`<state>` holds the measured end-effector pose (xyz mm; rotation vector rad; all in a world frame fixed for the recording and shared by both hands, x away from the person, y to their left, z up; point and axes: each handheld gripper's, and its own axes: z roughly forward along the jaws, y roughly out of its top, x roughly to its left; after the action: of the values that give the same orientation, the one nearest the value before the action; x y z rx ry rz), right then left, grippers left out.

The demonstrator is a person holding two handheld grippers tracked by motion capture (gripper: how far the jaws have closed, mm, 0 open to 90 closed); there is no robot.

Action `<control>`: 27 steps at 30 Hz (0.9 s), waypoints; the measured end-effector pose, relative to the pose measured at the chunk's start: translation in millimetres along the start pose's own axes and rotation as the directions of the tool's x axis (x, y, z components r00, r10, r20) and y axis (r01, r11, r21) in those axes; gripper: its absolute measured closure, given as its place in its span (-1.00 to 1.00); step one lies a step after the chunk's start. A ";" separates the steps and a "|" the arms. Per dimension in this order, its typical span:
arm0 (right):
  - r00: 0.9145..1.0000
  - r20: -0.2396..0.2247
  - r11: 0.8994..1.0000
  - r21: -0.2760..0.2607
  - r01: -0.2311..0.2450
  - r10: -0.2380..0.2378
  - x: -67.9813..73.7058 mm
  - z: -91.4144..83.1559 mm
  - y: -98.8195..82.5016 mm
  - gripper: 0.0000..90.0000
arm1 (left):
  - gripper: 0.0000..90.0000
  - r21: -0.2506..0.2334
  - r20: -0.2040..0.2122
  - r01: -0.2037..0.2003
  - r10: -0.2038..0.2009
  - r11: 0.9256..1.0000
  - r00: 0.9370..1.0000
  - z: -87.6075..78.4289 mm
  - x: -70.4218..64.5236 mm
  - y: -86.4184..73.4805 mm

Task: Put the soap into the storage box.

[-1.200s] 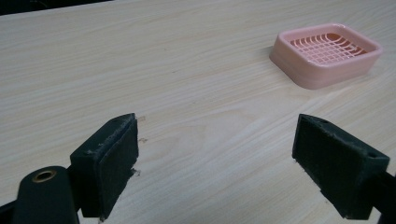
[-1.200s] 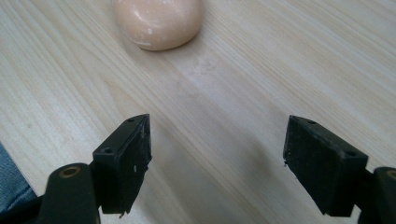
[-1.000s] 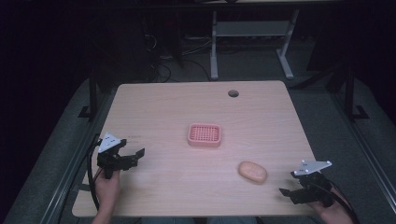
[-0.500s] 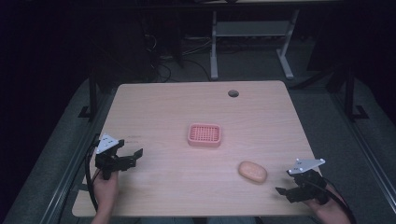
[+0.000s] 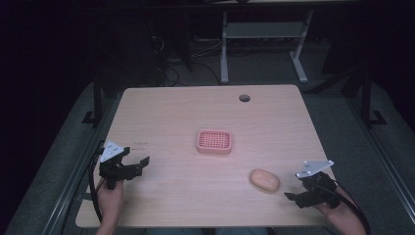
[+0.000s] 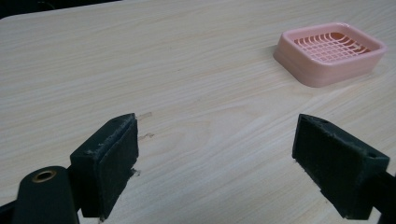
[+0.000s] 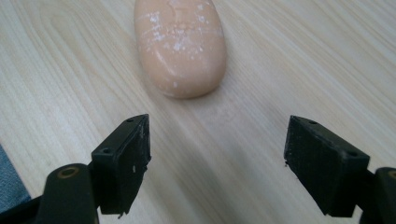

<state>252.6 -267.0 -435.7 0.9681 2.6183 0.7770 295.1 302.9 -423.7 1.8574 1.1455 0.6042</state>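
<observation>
I held my right gripper [image 7: 217, 163] spread wide, just short of the peach soap bar [image 7: 180, 44] lying near-right on the table [image 5: 171, 117]. Next I judged I should push forward, straddle it and pinch, then carry it to the pink soap dish [image 5: 214, 141].

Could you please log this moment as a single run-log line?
left gripper: open, idle | right gripper: open, facing oval peach soap bar, apart | pink plastic slotted soap dish: empty | light wooden table
</observation>
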 end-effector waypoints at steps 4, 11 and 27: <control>0.999 -0.009 0.999 0.016 0.033 -0.033 0.3 2.1 10.3 -0.50 | -0.68 -0.003 0.001 0.001 -0.001 1.000 1.000 -0.1 0.0 0.1; 0.998 -0.024 0.997 0.045 0.067 -0.066 3.4 5.0 29.5 -0.50 | -0.68 -0.012 -0.005 0.017 -0.017 1.000 1.000 -2.2 3.8 -1.5; 0.987 -0.060 0.984 0.098 0.152 -0.147 8.2 22.3 59.5 -0.50 | -0.68 -0.009 -0.007 0.023 -0.024 1.000 1.000 -2.7 5.6 -2.5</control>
<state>286.8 -214.8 -421.3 0.7745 2.7616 0.6462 294.4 309.5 -424.6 1.8327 1.1658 0.6025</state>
